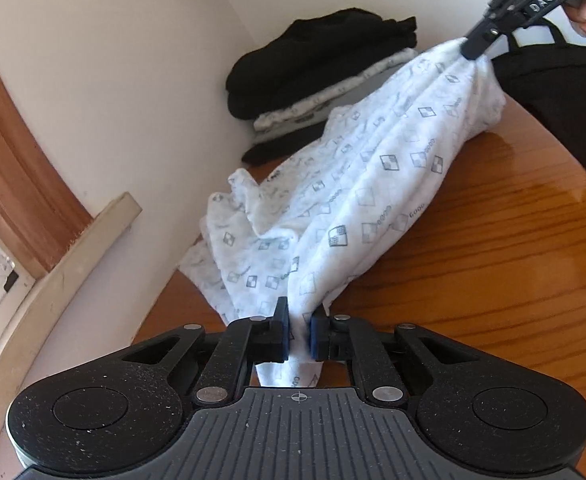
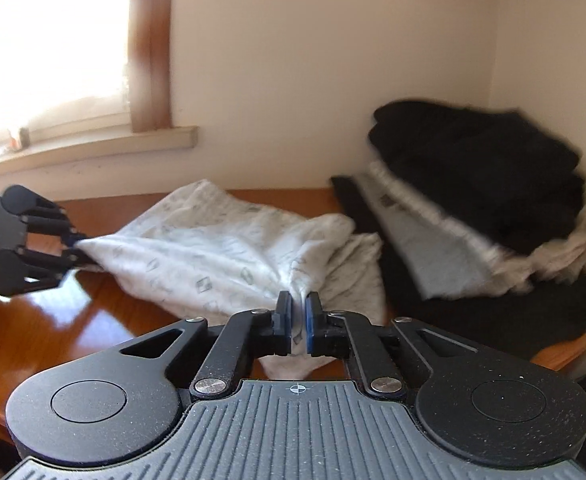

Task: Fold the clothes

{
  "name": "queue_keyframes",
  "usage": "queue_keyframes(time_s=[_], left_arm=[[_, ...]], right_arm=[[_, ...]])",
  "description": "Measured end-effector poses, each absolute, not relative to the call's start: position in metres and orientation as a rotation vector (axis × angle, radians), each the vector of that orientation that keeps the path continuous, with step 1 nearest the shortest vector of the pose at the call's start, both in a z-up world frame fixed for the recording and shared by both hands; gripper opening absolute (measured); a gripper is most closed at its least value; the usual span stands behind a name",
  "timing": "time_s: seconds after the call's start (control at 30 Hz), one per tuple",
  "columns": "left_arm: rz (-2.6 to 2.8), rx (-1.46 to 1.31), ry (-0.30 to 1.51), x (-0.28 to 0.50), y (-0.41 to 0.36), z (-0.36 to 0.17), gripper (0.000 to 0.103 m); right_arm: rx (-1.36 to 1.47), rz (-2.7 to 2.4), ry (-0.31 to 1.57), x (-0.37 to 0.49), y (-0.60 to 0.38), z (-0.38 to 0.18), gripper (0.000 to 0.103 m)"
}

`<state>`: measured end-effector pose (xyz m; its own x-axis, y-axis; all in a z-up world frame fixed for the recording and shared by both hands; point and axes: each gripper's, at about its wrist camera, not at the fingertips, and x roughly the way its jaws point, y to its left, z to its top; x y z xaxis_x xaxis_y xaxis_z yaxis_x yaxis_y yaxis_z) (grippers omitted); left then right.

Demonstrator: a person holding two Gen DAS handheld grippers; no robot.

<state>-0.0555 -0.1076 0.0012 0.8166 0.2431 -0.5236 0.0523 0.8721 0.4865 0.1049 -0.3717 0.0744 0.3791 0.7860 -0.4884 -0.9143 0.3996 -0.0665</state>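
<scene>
Two pinches on one garment: left gripper [image 1: 300,334] and right gripper [image 2: 299,322] each have jaws pressed nearly together on a bunched bit of the white printed cloth [image 1: 357,184]. Fabric shows between the blue pads in both wrist views, with a tail poking out behind the left pads.

Cloth is strung between the two grippers above the wooden table [image 1: 493,248]. The far end is raised at the right gripper, and the slack middle and a loose flap sag onto the tabletop toward the wall. Stack of folded clothes [image 1: 317,80] sits in the corner, just beyond the cloth; dark bag [image 1: 553,92] is behind the right gripper.

Step in hand, as I read it: spreading the piece out before the first fold. Fold not started; cloth is still rumpled.

To do it well:
- pull the grippers apart until the span goes taut, no twist along it
- both grips are on gathered fabric, not clean corners; a re-grip may be needed for a straight edge
- keep pressure on, thin cloth slips
- lay it on bare table, clear of the stack
- watch that the hanging flap doesn't tuck under
</scene>
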Motion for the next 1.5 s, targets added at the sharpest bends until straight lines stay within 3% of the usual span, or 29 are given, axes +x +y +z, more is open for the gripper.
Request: queue_keyframes(time_s=[0.13, 0.2, 0.27, 0.33, 0.5, 0.53, 0.57, 0.67, 0.83, 1.0, 1.07, 1.13, 1.23, 1.3, 1.5], left_arm=[[0.091, 0.491, 0.618, -0.054, -0.105, 0.002, 0.010], [0.086, 0.462, 0.616, -0.054, -0.103, 0.004, 0.010], [0.088, 0.454, 0.600, -0.055, -0.102, 0.008, 0.010], [0.094, 0.451, 0.581, -0.056, -0.103, 0.011, 0.010], [0.104, 0.462, 0.552, -0.058, -0.104, 0.016, 0.010], [0.104, 0.466, 0.551, -0.058, -0.104, 0.016, 0.010], [0.106, 0.467, 0.551, -0.058, -0.103, 0.016, 0.010], [0.118, 0.461, 0.556, -0.058, -0.097, 0.017, 0.010], [0.067, 0.446, 0.584, -0.057, -0.098, 0.017, 0.010], [-0.012, 0.440, 0.666, -0.055, -0.102, 0.010, 0.012], [-0.029, 0.403, 0.675, -0.056, -0.099, 0.014, 0.020], [-0.067, 0.331, 0.670, -0.061, -0.090, 0.023, 0.035], [-0.109, 0.217, 0.651, -0.069, -0.072, 0.041, 0.045], [-0.096, 0.161, 0.628, -0.072, -0.061, 0.049, 0.052], [0.000, 0.044, 0.580, -0.062, -0.033, 0.060, 0.052]], right_arm=[[-0.386, 1.157, 0.475, 0.104, -0.369, 0.060, 0.011], [-0.378, 1.175, 0.466, 0.097, -0.375, 0.057, 0.020], [-0.379, 1.174, 0.450, 0.090, -0.381, 0.055, 0.037], [-0.401, 1.182, 0.442, 0.085, -0.384, 0.050, 0.044], [-0.459, 1.212, 0.445, 0.078, -0.370, 0.033, 0.045], [-0.474, 1.210, 0.442, 0.078, -0.364, 0.030, 0.042], [-0.502, 1.205, 0.427, 0.076, -0.361, 0.029, 0.020], [-0.605, 1.167, 0.353, 0.073, -0.363, 0.033, 0.012], [-0.722, 1.138, 0.360, 0.077, -0.376, 0.040, 0.011], [-0.690, 1.095, 0.374, 0.084, -0.387, 0.042, 0.011], [-0.623, 1.058, 0.370, 0.092, -0.397, 0.051, 0.017], [-0.550, 1.034, 0.376, 0.104, -0.406, 0.059, 0.025], [-0.475, 1.033, 0.371, 0.118, -0.404, 0.062, 0.035], [-0.444, 1.049, 0.381, 0.125, -0.394, 0.060, 0.036], [-0.374, 1.096, 0.405, 0.151, -0.356, 0.053, 0.043]])
